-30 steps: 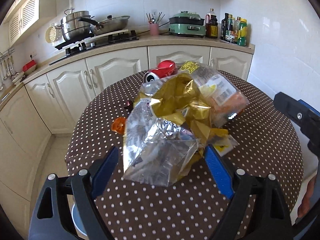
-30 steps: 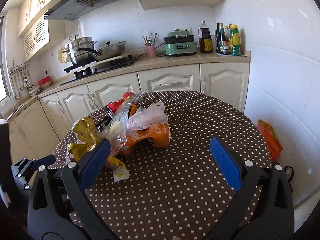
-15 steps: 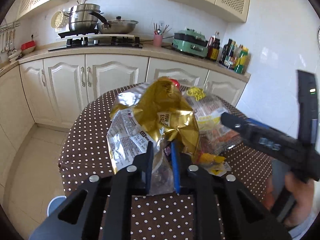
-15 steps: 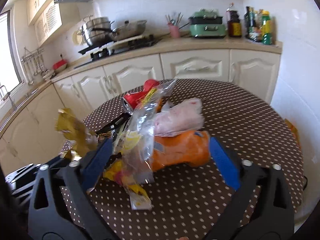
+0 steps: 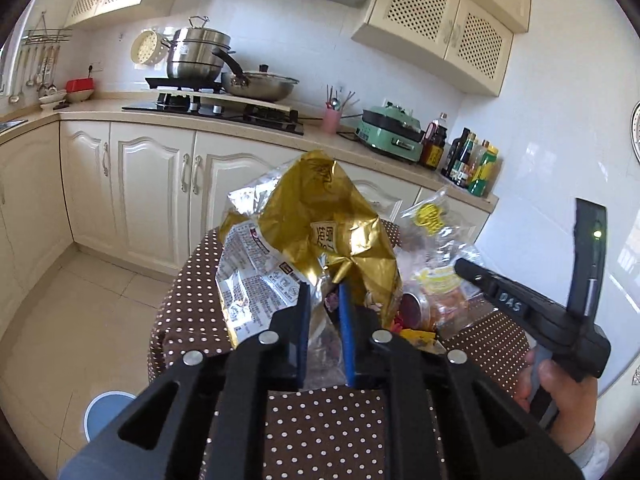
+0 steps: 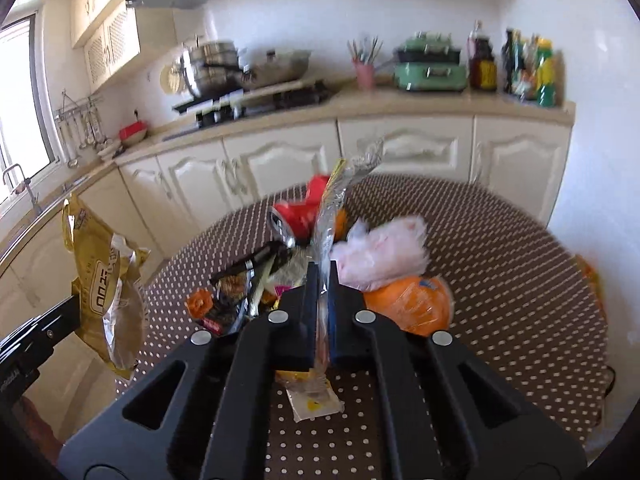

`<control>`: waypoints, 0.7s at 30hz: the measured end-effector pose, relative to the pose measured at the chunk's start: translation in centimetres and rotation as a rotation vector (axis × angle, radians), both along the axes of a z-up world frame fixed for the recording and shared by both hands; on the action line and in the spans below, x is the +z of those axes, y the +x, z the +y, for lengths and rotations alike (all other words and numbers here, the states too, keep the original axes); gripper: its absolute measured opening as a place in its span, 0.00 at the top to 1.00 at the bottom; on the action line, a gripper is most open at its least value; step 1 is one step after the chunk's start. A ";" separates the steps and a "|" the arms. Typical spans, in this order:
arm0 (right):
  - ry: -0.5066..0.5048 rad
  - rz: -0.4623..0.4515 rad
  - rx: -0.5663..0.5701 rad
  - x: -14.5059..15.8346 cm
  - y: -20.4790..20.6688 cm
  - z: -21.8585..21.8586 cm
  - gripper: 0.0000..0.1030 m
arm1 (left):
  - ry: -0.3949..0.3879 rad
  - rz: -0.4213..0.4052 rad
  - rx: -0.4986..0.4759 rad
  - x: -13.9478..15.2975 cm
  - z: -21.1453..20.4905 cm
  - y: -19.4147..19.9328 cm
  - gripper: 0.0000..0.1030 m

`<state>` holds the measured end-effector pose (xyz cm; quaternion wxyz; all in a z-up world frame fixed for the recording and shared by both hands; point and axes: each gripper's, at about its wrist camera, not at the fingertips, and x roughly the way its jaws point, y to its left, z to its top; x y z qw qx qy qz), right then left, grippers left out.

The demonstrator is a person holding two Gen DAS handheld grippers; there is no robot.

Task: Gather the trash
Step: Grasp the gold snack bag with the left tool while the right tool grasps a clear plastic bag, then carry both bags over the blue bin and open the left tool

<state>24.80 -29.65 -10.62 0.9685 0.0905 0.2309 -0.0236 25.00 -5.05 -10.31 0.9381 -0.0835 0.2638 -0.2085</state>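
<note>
With both grippers clamped on wrappers, I am mid-pickup. Frame centre, my left gripper [image 5: 324, 320] pinches a crumpled gold bag [image 5: 320, 224], raised off the table [image 5: 320, 424]. My right gripper [image 6: 321, 300] has just closed on a clear wrapper [image 6: 336, 200] standing edge-up. Next, I judge, a bin; can [image 6: 300, 212] and orange bag [image 6: 408, 304] remain.

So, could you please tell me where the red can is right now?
In the right wrist view the red can lies on its side on the dotted table, just left of the clear wrapper and behind the pink bag.
</note>
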 end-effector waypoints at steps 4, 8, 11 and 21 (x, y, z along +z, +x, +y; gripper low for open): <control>-0.021 -0.072 0.032 2.3 -2.0 2.0 0.96 | -0.031 -0.024 0.034 0.8 2.4 -1.3 0.88; -0.029 -0.124 0.150 4.1 -3.3 6.4 0.96 | -0.064 -0.029 0.078 1.0 5.5 -2.7 0.88; -0.020 -0.124 0.269 4.4 -3.3 10.6 0.96 | -0.075 -0.024 0.134 0.6 8.7 -3.7 0.88; -0.005 0.087 0.632 -3.8 0.3 27.9 0.96 | -0.051 0.132 0.399 -6.0 22.0 -5.3 0.88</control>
